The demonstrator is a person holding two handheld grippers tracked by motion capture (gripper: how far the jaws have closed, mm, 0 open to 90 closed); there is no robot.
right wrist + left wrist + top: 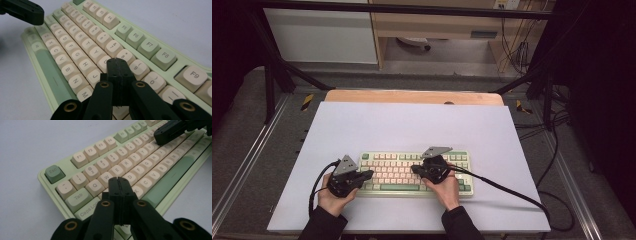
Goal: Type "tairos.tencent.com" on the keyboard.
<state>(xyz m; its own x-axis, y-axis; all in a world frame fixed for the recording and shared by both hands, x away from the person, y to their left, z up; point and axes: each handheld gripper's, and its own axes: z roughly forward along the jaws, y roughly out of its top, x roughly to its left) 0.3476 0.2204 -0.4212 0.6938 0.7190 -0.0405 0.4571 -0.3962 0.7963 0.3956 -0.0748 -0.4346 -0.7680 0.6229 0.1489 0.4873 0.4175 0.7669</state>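
Pale green keyboard with cream keycaps [414,172] lies flat on white tabletop [412,125], near front edge, centred. Left claw [368,174] over keyboard's left end, jaws pressed together, gripping nothing, tip above A/S keys. Right claw [416,170] over middle keys, jaws likewise closed and empty, tip above U/I keys. Claw tips near, apart.
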